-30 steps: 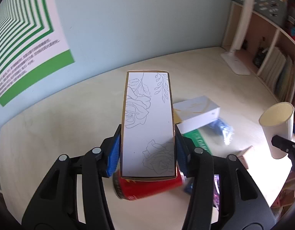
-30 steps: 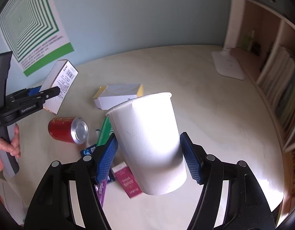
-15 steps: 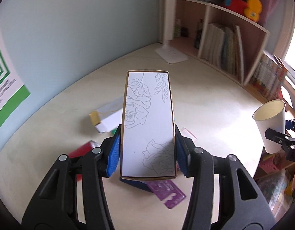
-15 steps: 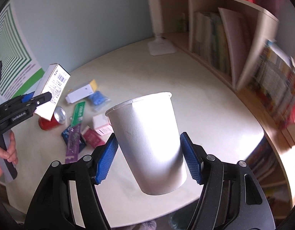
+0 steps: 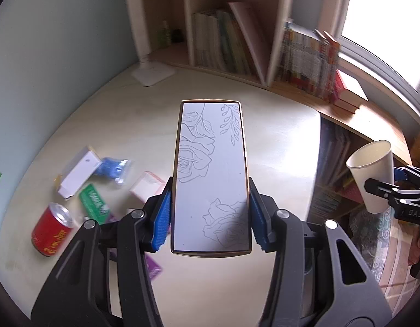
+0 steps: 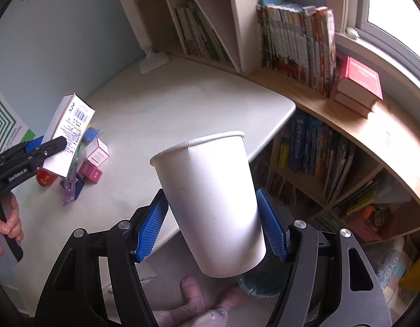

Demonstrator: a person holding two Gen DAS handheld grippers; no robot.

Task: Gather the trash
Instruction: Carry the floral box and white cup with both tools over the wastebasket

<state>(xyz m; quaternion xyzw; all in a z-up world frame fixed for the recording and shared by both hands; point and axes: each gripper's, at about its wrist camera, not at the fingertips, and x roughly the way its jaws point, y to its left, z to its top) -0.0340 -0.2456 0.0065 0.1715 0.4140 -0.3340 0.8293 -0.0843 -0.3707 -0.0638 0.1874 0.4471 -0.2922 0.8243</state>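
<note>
Left wrist view: your left gripper (image 5: 210, 215) clamps the rose-printed carton (image 5: 211, 174) above the table (image 5: 278, 141), near its right edge. Your right gripper (image 6: 212, 229) grips the paper cup (image 6: 210, 204) beyond that edge. Red can (image 5: 51, 229) lies by the left edge.

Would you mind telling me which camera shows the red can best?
The left wrist view: the red can lies in plain sight on the table. The right wrist view shows only a red sliver behind the held box.
</note>
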